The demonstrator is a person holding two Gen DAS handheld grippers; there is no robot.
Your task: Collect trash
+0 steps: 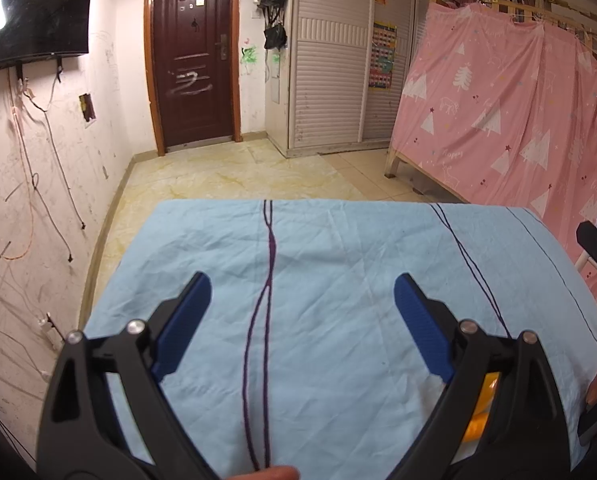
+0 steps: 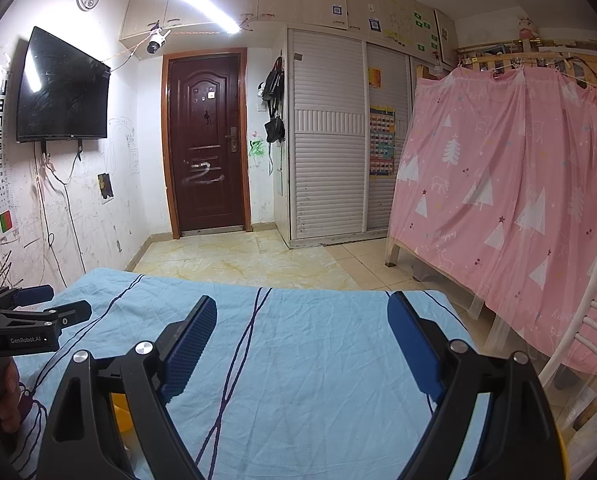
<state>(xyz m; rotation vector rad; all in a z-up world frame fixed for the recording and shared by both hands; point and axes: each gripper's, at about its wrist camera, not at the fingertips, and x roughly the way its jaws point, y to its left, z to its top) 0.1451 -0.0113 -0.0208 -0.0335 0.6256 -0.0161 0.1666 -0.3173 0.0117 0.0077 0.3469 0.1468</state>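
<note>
While we hold both grippers over the table, we go L to R. On the far L wall hangs a dark TV point(image 2: 64, 88) w/ loose cables under it; further along, a brown door point(image 2: 206, 144), then white slatted wardrobe doors point(image 2: 326, 168), then a pink curtain point(image 2: 498, 184) w/ tree print on the R.

Our left gripper point(image 1: 302, 296) sits above a light-blue cloth point(image 1: 338, 248) w/ dark wavy lines; its jaws stand wide apart, nothing between the blue pads point(image 1: 186, 320). A fingertip shows at the bottom edge of that view.

Our right gripper point(image 2: 302, 320) hovers over the same cloth, jaws also wide, nothing gripped. In its view the left gripper shows side-on at the L edge, a hand under it.

Trash: we can't make out any clear piece. Only a yellow-orange thing point(image 1: 482, 408) peeks behind the left gripper's R arm; can't tell what it is. A white chair point(image 2: 586, 320) stands far R.
</note>
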